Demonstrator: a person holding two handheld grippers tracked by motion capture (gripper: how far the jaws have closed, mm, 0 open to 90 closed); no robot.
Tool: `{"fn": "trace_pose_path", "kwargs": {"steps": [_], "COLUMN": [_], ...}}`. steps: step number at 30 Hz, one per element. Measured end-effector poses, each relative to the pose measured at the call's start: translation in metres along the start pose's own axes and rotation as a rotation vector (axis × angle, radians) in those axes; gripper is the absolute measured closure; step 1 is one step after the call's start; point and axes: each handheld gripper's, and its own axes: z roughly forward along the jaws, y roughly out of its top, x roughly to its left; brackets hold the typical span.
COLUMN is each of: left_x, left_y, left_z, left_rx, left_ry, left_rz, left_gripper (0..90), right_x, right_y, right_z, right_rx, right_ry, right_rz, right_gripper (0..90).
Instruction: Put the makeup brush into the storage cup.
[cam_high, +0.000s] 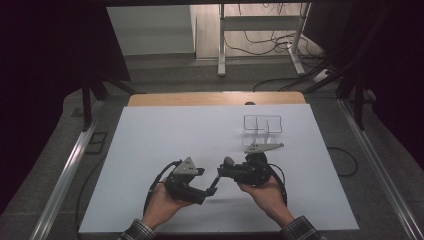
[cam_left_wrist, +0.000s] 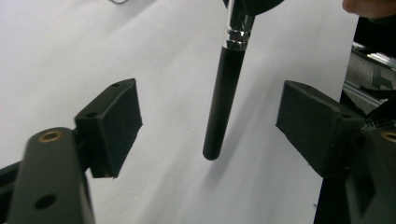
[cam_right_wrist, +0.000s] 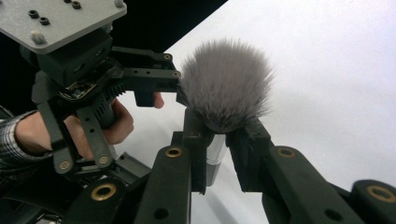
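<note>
Clear organizer (cam_high: 262, 125) on white table (cam_high: 165, 145)

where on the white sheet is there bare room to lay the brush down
The left half of the white sheet is bare, from its far edge down to the left tongs. The near right corner, past the right hand, is free too. It is crowded mid-right: the clear organizer and the right tongs shut on the brush.

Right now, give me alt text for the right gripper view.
A fluffy grey makeup brush stands clamped at its ferrule between the right hand-held gripper's black jaws, over a white table. At left, the person's other hand holds the left hand-held gripper close by.
</note>
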Motion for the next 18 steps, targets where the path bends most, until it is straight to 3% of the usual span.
{"fn": "trace_pose_path", "kwargs": {"steps": [8, 14, 18], "left_x": [0.0042, 0.0058, 0.0066], "left_y": [-0.0056, -0.0082, -0.01], "left_z": [-0.0016, -0.0027, -0.0029], "left_rx": [0.018, 0.01, 0.014], "left_ry": [-0.02, -0.022, -0.021], "left_rz": [-0.009, -0.02, -0.019], "left_gripper": [13.1, 10.9, 10.5], "right_x": [0.0005, 0.0005, 0.0006], "right_y": [-0.0019, -0.004, -0.0047], "right_z": [-0.0018, -0.002, -0.0025], "right_rx": [0.001, -0.001, 0.002], "right_ry": [-0.027, -0.021, -0.024], "right_rz": [-0.046, -0.067, -0.06], "right_gripper": [76.7, 76.7, 76.8]}}
